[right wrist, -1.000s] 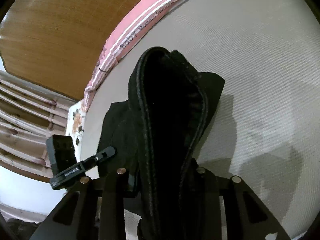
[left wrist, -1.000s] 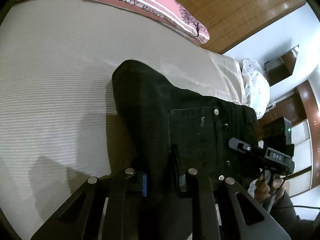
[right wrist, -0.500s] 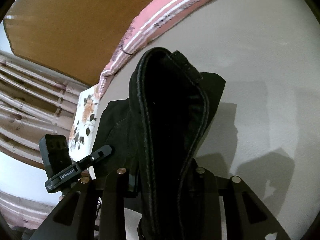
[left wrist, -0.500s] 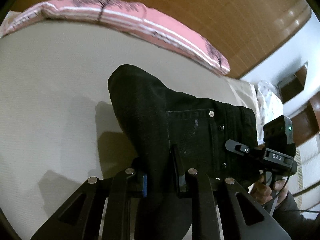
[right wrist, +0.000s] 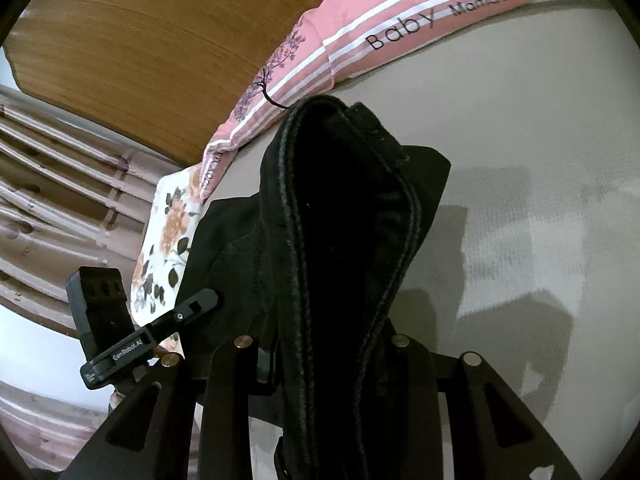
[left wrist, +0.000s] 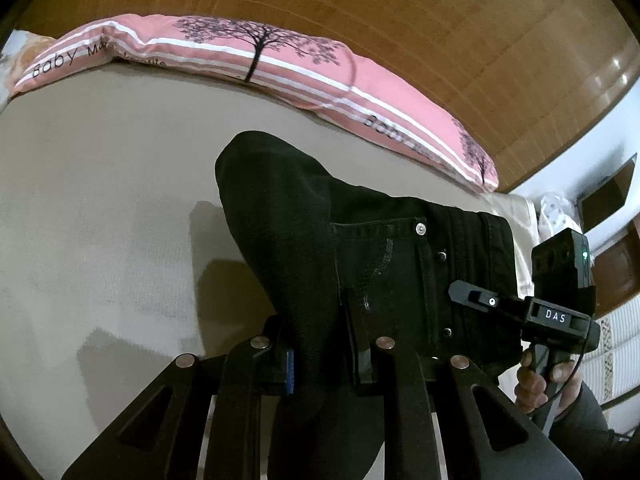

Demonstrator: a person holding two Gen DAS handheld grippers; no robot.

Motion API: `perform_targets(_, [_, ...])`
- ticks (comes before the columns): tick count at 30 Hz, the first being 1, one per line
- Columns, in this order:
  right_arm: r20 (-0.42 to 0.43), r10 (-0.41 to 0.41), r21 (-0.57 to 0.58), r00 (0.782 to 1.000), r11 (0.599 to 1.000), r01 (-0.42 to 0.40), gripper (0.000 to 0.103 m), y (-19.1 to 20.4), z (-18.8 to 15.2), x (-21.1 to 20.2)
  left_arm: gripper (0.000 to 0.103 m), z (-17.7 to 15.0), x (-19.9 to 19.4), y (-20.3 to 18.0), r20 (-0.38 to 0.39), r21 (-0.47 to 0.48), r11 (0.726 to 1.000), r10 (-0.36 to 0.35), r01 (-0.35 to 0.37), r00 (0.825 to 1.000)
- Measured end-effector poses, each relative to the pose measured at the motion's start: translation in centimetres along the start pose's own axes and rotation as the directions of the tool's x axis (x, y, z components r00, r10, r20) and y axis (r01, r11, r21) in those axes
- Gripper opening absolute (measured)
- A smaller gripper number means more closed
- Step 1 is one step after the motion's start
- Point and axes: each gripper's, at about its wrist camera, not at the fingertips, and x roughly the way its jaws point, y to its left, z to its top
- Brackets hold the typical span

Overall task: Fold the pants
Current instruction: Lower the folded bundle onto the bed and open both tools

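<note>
Left gripper (left wrist: 320,360) clamped on black pants (left wrist: 360,248).
Pants are held above the beige bed (left wrist: 100,200); right gripper (left wrist: 468,296) grips the waistband at right; pink pillow (left wrist: 280,60) lies at far edge.

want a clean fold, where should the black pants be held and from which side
Best at the two near corners of the folded edge, approached from the near side, as now: left gripper and right gripper each clamp black pants there, so the rest drapes evenly toward the bed.
</note>
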Motion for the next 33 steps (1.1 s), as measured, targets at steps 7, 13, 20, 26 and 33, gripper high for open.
perform_targets(7, [-0.015, 0.004, 0.03, 1.0, 1.0, -0.004, 0.029, 0.0, 2.1, 2.5, 0.019, 2.3, 0.7, 1.9, -0.01, -0.016, 1.0, 0.019, -0.019, 1.0])
perform_targets(13, [-0.03, -0.008, 0.033, 1.0, 0.999, 0.009, 0.029, -0.3, 2.6, 3.7, 0.019, 2.8, 2.1, 3.2, -0.03, -0.003, 0.999, 0.047, -0.047, 0.998])
perform_targets(20, [0.038, -0.262, -0.163, 0.964, 0.951, 0.264, 0.041, 0.2, 1.2, 5.2, 0.034, 1.4, 4.3, 3.5, 0.023, 0.092, 0.977, 0.193, -0.194, 0.981])
perform_targets(26, [0.091, -0.313, -0.148, 0.945, 0.934, 0.324, 0.057, -0.4, 0.6, 5.1, 0.048, 0.9, 4.8, 3.4, 0.07, 0.109, 0.953, 0.278, -0.284, 0.958])
perform_targets(33, [0.141, -0.393, -0.163, 0.909, 0.896, 0.413, 0.064, 1.3, -0.2, 3.5, 0.049, 0.4, 1.9, 1.9, 0.12, 0.115, 0.913, 0.379, -0.392, 0.918])
